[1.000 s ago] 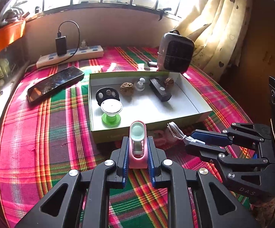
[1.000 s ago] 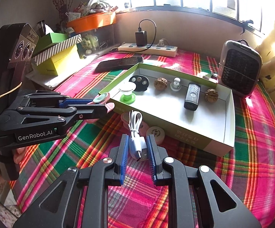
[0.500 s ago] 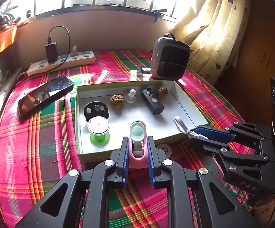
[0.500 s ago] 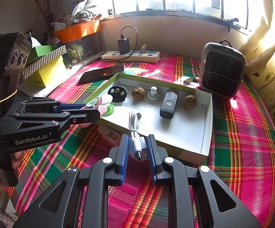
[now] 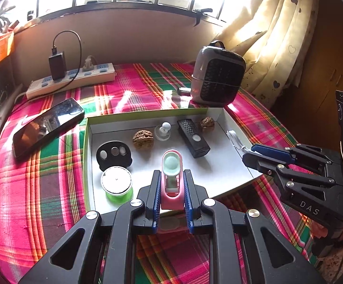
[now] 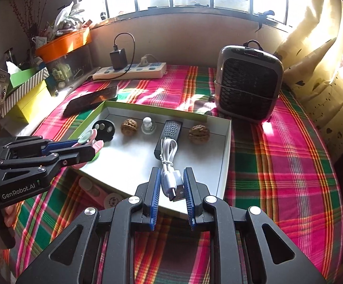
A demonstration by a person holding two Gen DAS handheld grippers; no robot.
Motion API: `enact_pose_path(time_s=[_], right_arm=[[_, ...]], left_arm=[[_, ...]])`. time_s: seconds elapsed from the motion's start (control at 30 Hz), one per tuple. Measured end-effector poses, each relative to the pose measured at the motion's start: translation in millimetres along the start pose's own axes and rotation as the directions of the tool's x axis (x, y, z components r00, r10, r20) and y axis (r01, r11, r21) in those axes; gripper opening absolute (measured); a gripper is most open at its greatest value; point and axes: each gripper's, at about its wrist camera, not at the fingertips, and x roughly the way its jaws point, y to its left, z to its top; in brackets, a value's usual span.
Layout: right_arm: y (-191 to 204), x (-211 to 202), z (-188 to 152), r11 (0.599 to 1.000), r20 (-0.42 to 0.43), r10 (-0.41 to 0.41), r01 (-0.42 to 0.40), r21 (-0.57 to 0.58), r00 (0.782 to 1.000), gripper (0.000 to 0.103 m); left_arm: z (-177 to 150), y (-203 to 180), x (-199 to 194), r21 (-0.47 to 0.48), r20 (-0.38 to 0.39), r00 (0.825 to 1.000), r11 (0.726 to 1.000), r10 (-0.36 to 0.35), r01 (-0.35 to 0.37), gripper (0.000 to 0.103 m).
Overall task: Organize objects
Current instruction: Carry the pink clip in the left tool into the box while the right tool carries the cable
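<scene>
While both loads hang above its near half, the shallow white tray (image 5: 218, 114) lies directly ahead of and below each tool. Left tool (image 5: 171, 190): closed on a pink holder (image 5: 171, 184) with a mint-green pad, long axis pointing forward, over the tray's near-left floor. Right tool (image 6: 171, 188): closed on a coiled white USB cable (image 6: 170, 163), loop forward, over the near-right edge.

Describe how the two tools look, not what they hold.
Both are black linkage frames with silver pivot screws and ribbed blue pads. The left tool is marked "GenRobot.AI" in white; the right tool is marked "DAS". Each carries a black block with round lenses behind it. No sleeves show.
</scene>
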Motion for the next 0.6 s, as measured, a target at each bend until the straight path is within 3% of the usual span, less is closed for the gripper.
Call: enact_pose_path(time_s=[0.6], right_arm=[[-17, 46, 15, 0.999, -0.090, -0.039, 0.042, 0.031, 0.995, 0.021]], left_arm=[[13, 9, 37, -0.014, -0.051, 0.998, 1.000, 0.021, -0.021, 0.016]])
